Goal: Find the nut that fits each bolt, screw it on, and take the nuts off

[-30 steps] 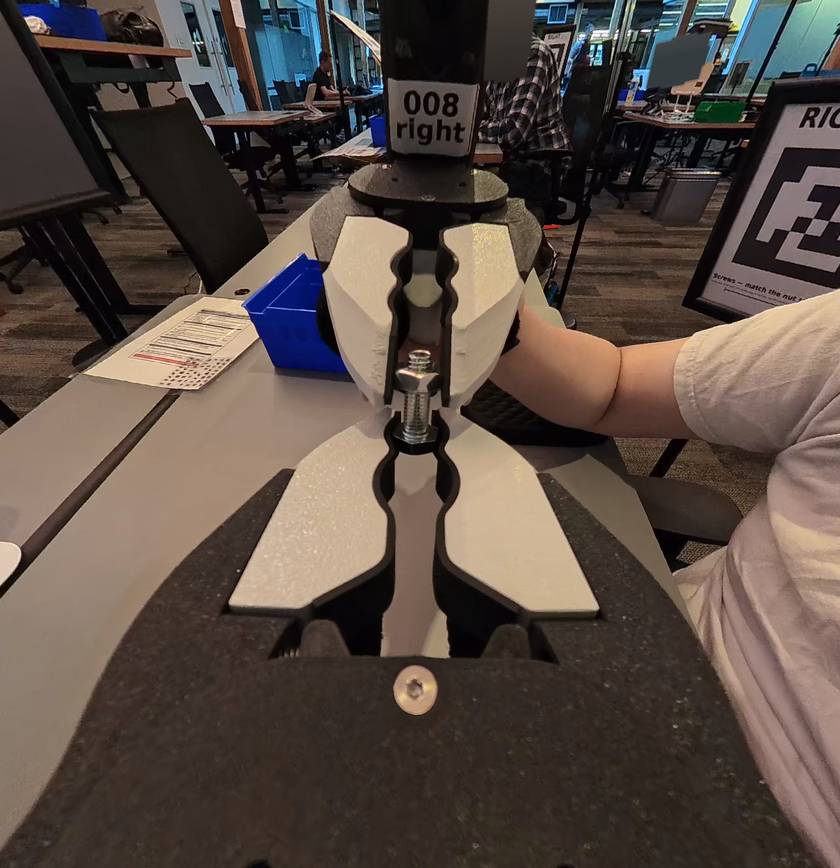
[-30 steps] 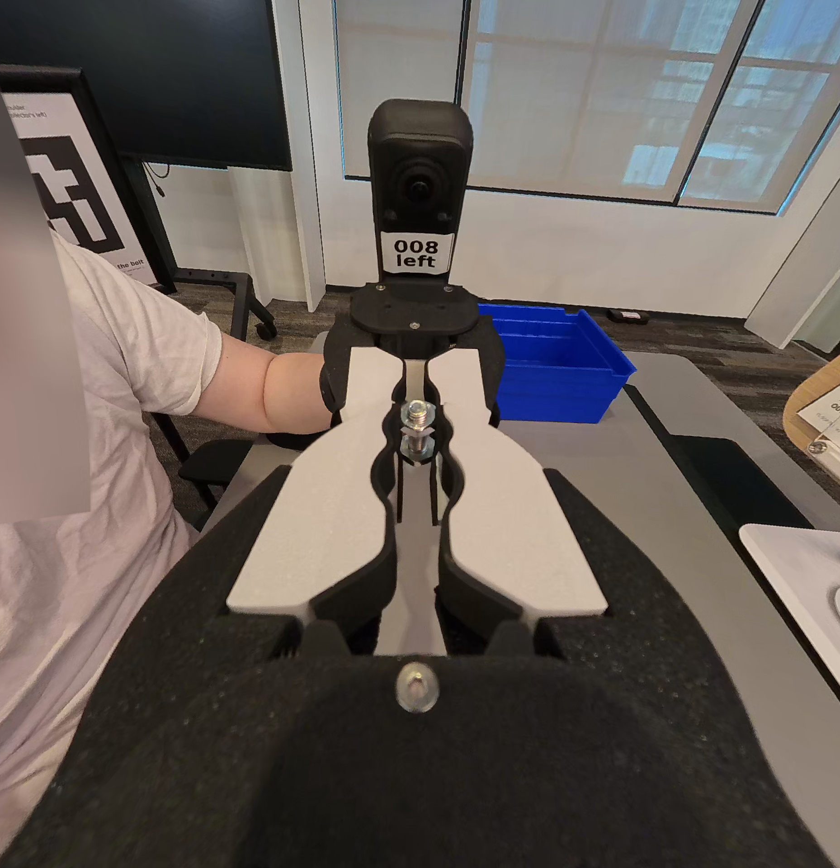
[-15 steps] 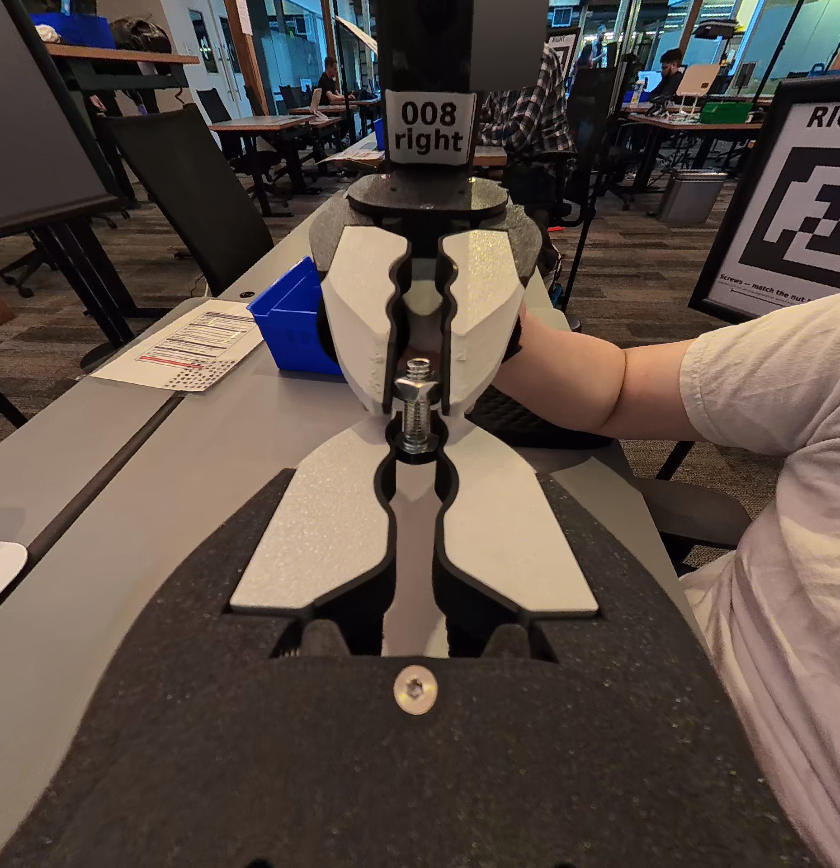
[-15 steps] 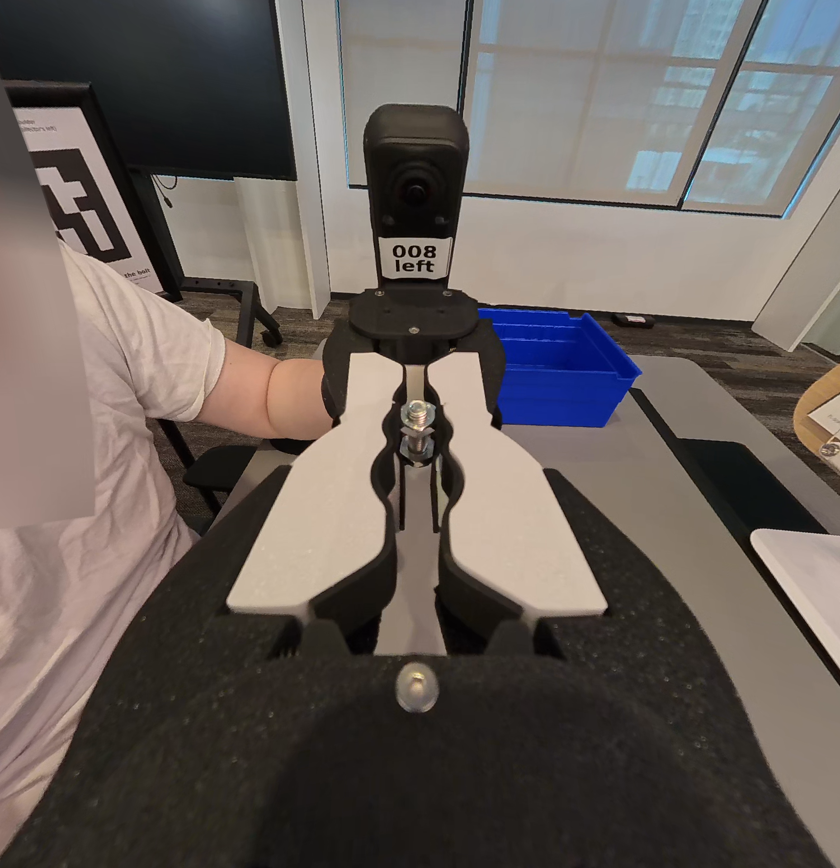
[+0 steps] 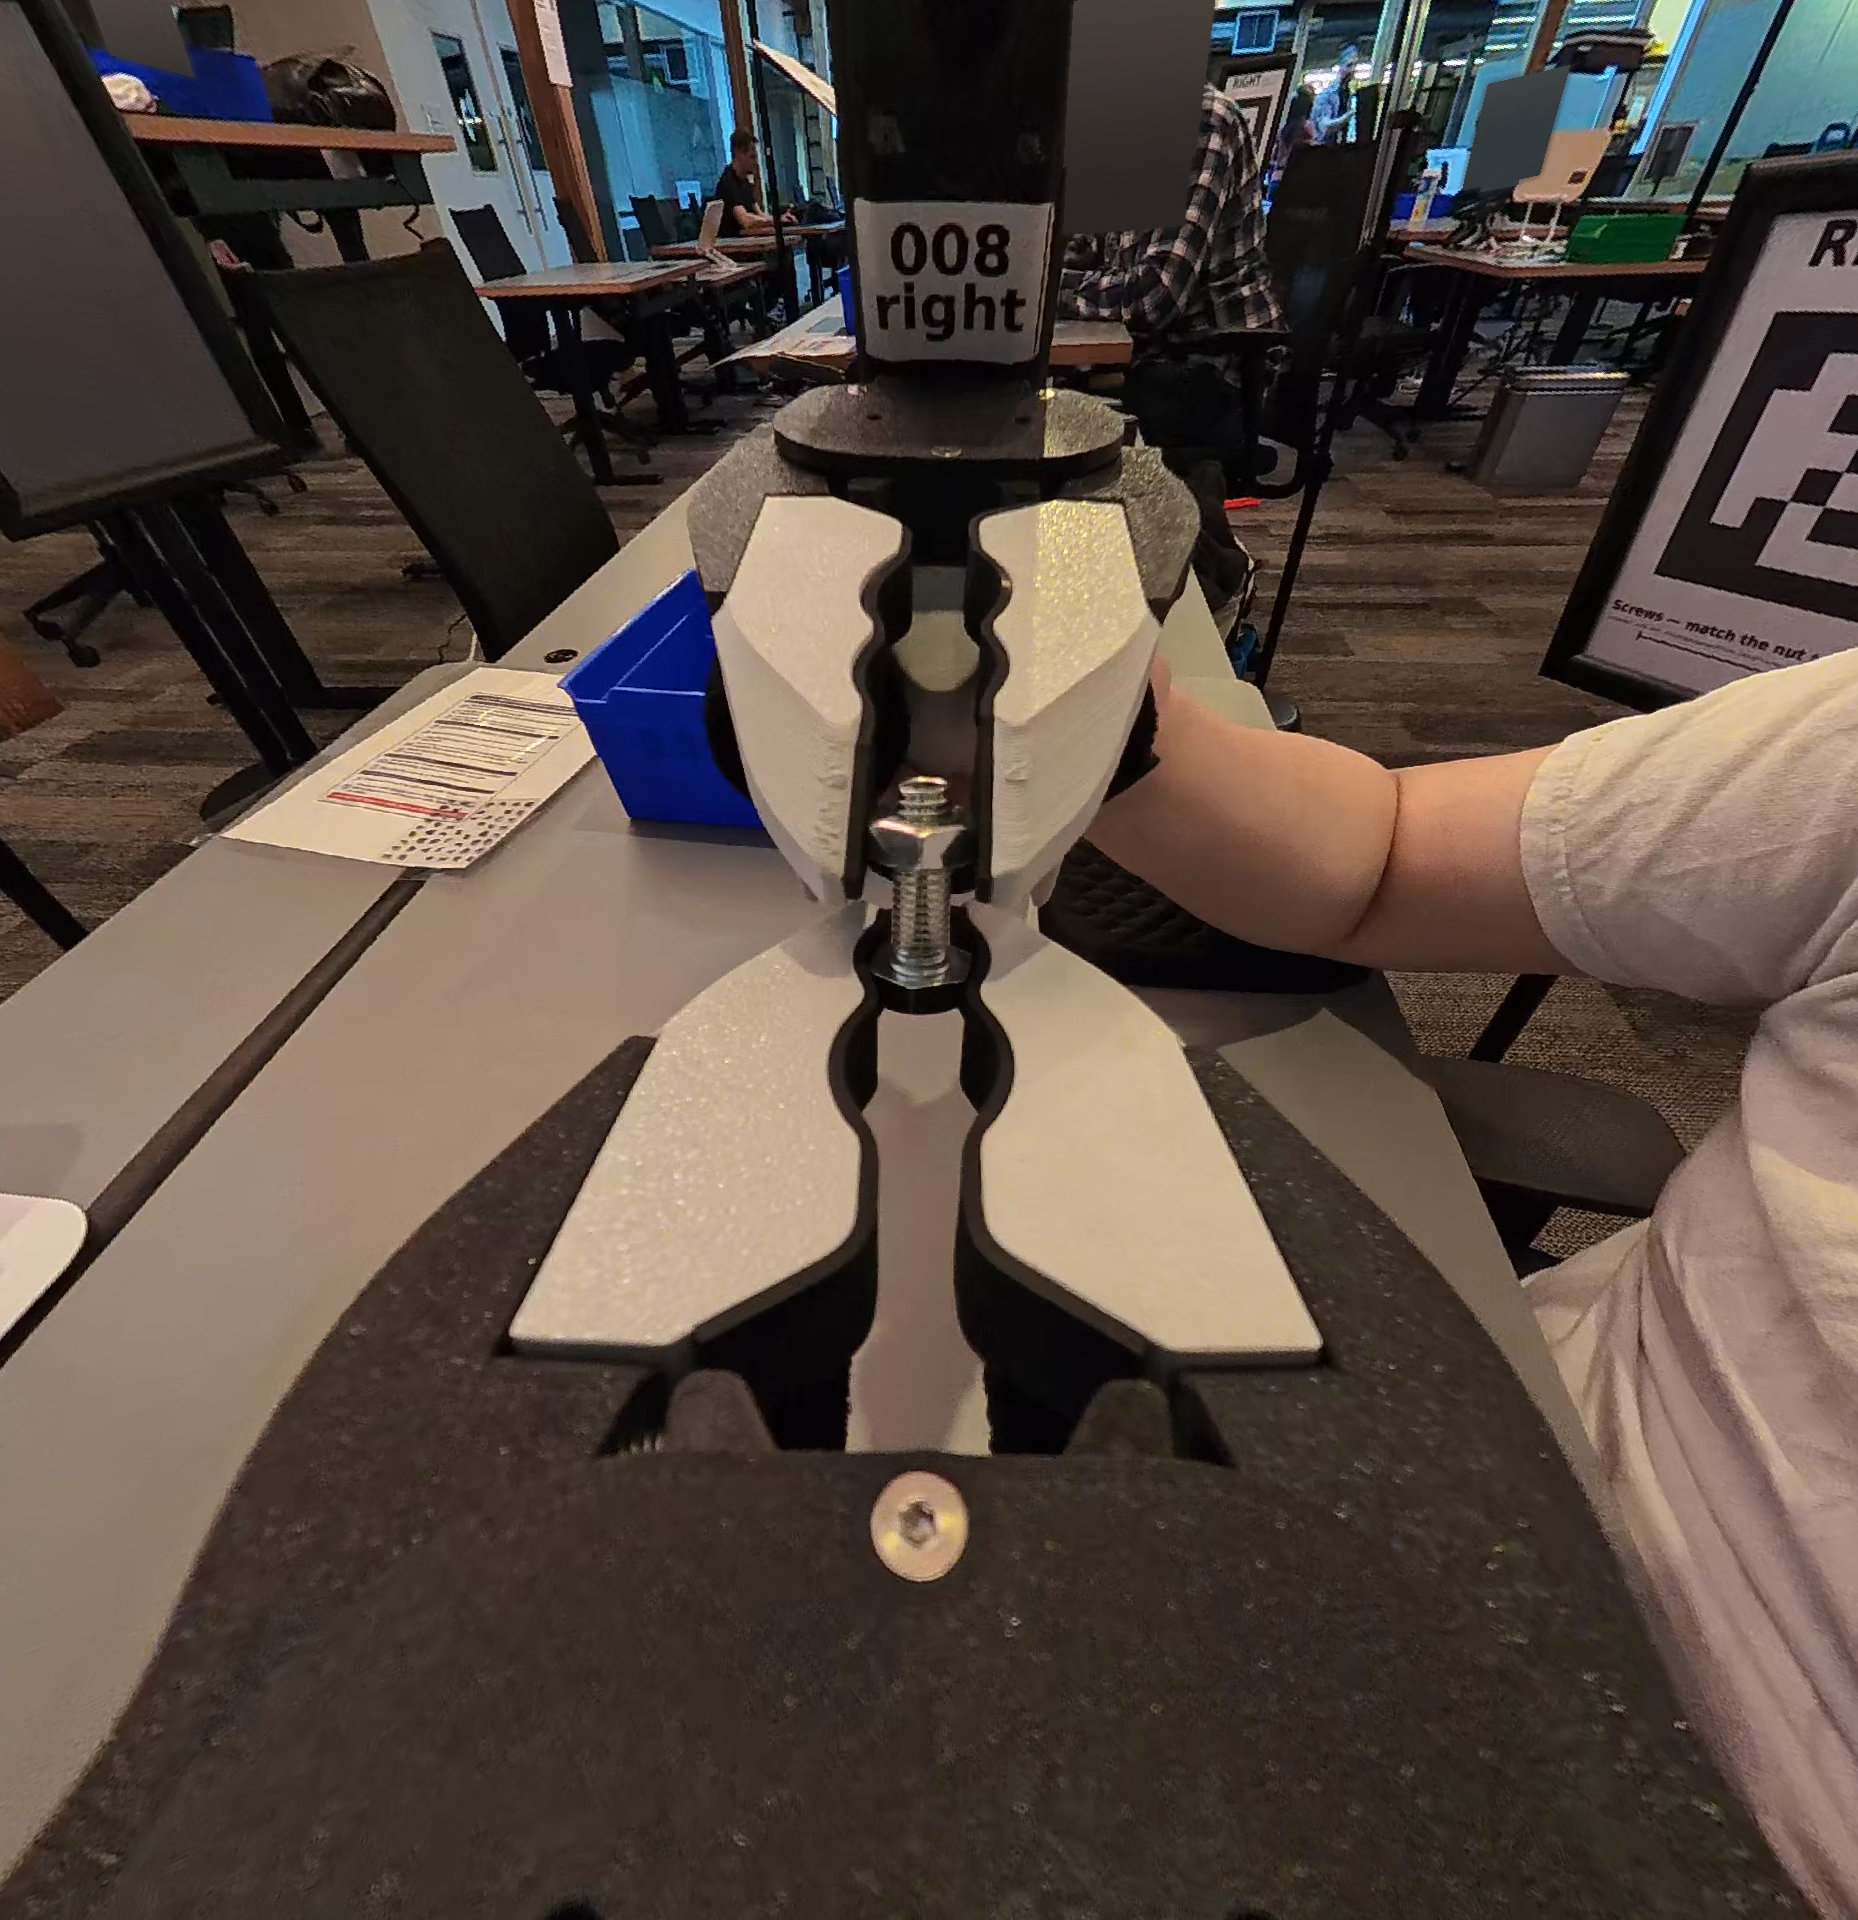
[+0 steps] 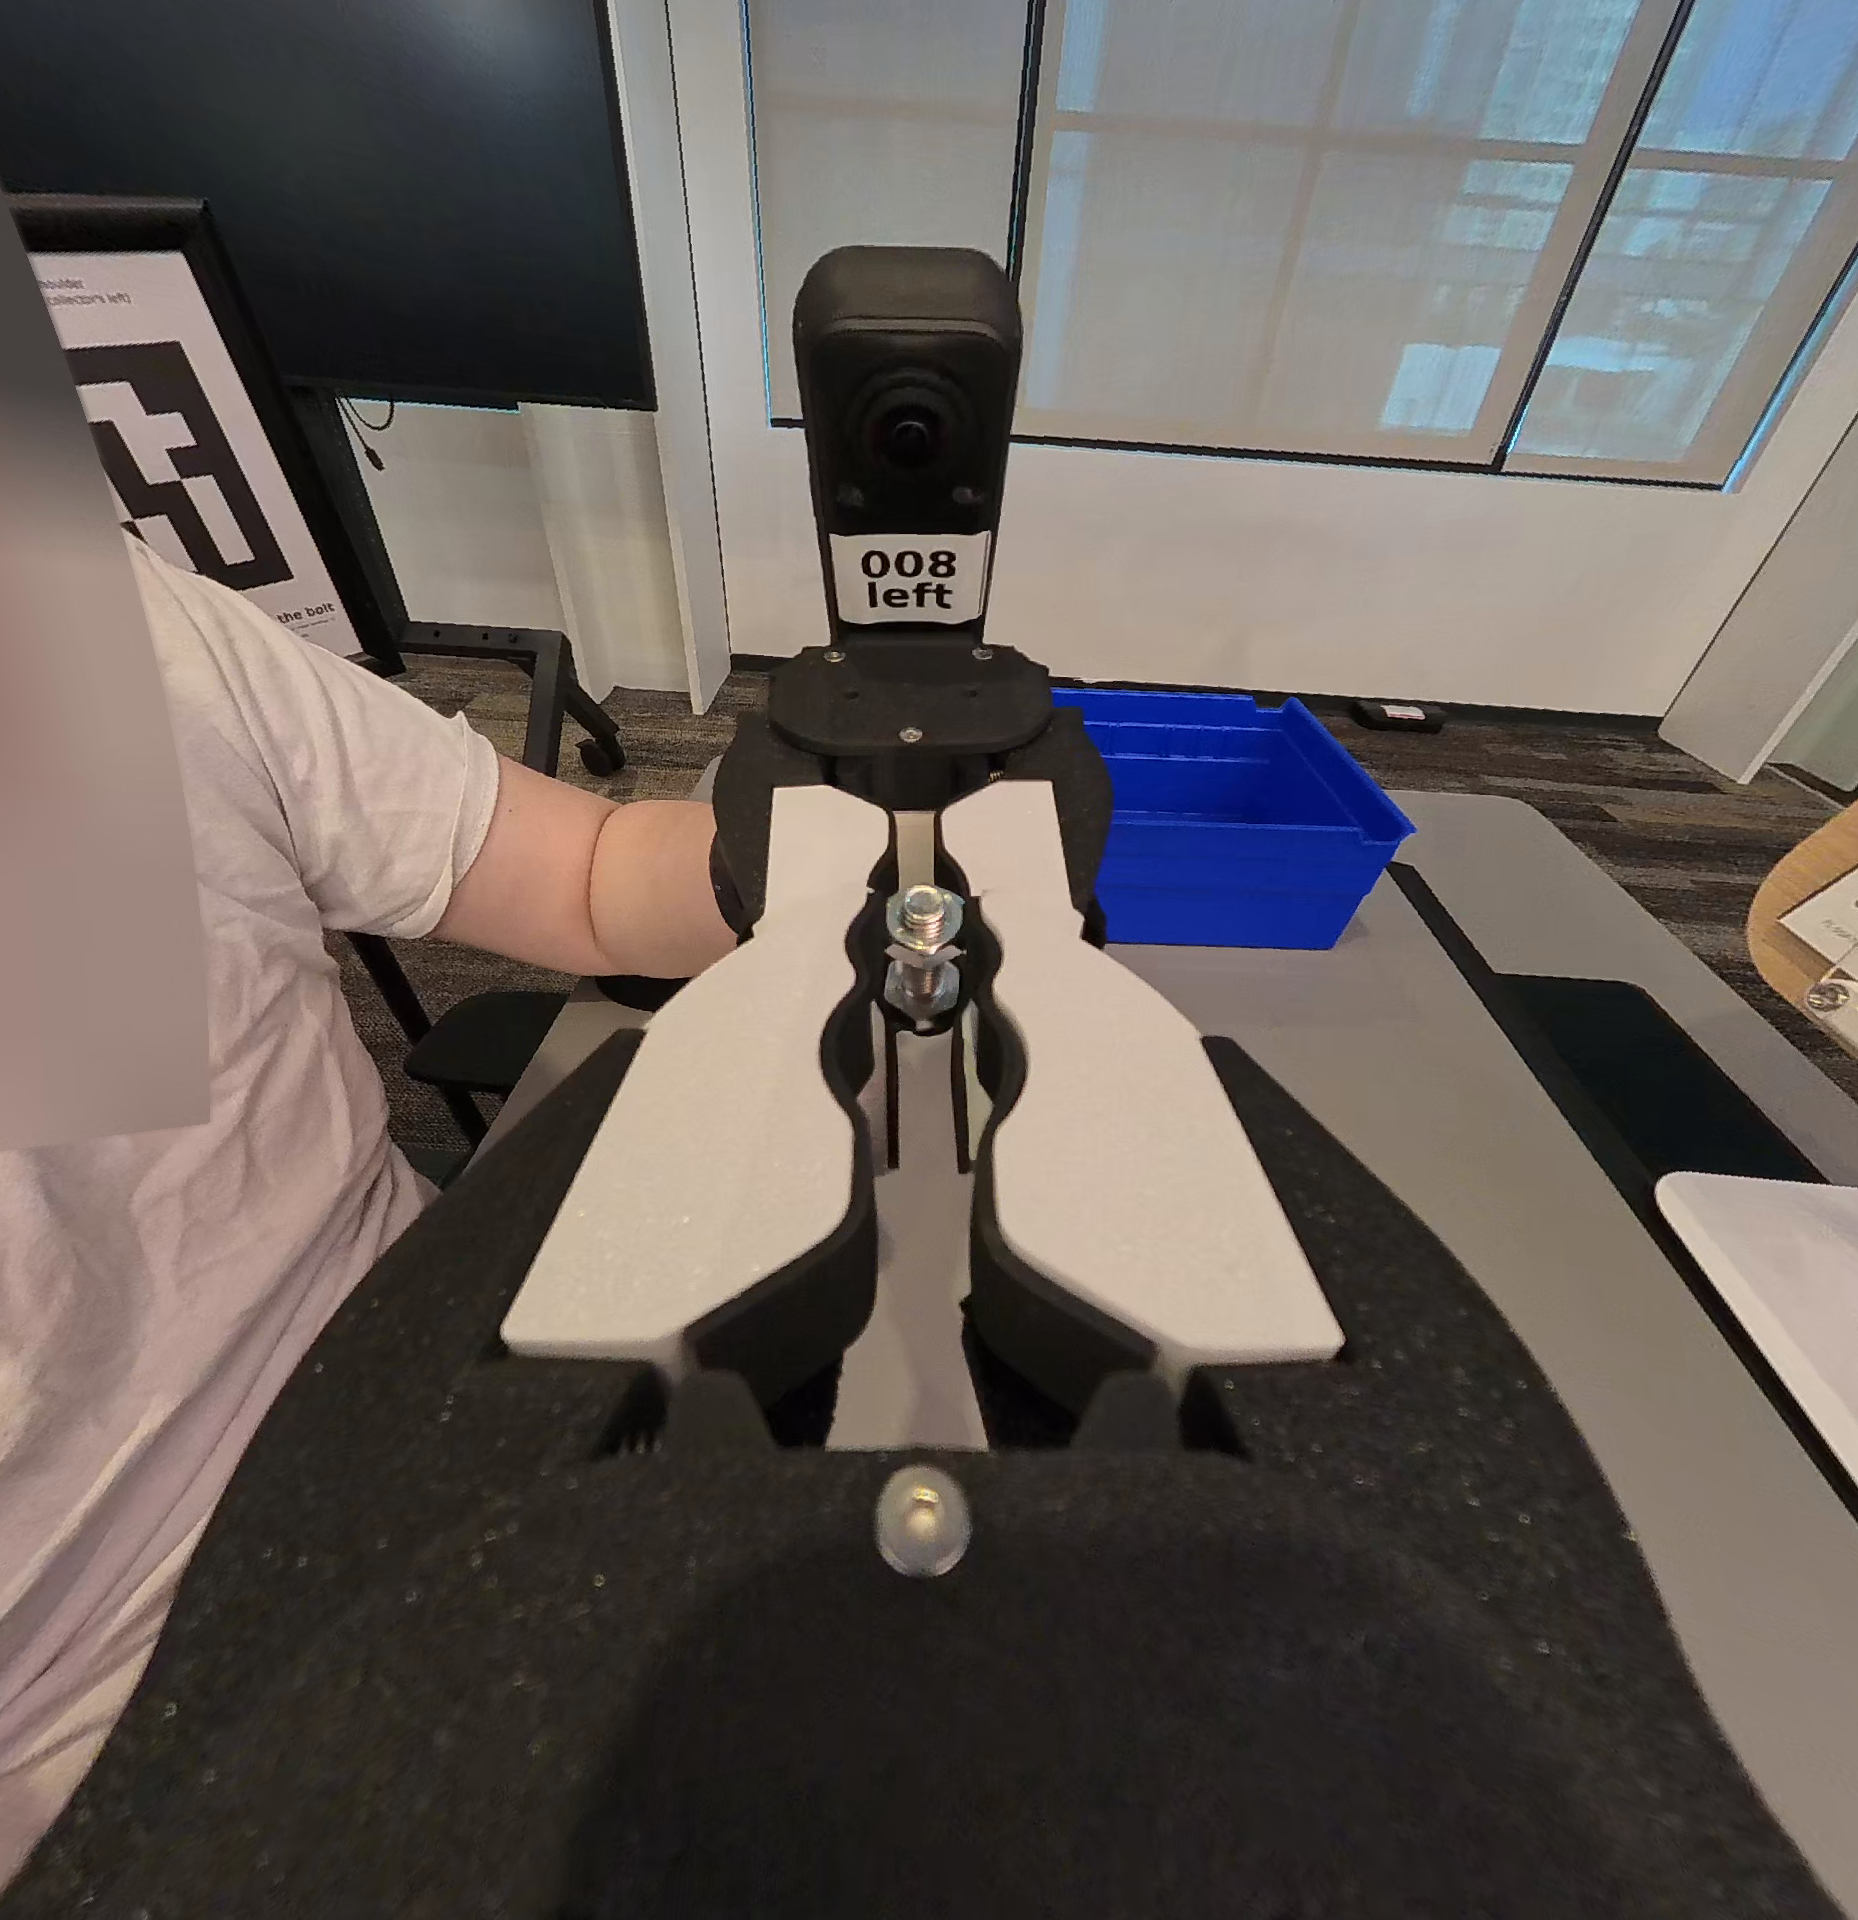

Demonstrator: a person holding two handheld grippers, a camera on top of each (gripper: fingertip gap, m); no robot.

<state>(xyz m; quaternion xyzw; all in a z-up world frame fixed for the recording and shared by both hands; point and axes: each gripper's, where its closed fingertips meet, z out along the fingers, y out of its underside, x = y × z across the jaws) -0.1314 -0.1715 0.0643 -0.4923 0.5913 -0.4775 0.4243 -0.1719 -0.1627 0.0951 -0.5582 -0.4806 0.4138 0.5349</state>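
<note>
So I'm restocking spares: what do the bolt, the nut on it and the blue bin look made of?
Bolt: bright silvery metal, probably zinc-plated steel, with shiny threads.
Nut: the same glossy metal, with glinting hex faces.
Blue bin: looks like moulded plastic, uniform saturated colour, smooth thin walls with a slight sheen.

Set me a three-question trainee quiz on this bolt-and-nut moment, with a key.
1. True or false: the left tongs are shut on the bolt.
2. What clamps the nut? A: left tongs. B: right tongs. C: a bare hand.
3. Fill in: beyond both tongs in the right wrist view, a ___ bin stands on the grey table.

Key: 1 true; 2 B; 3 blue.
</note>
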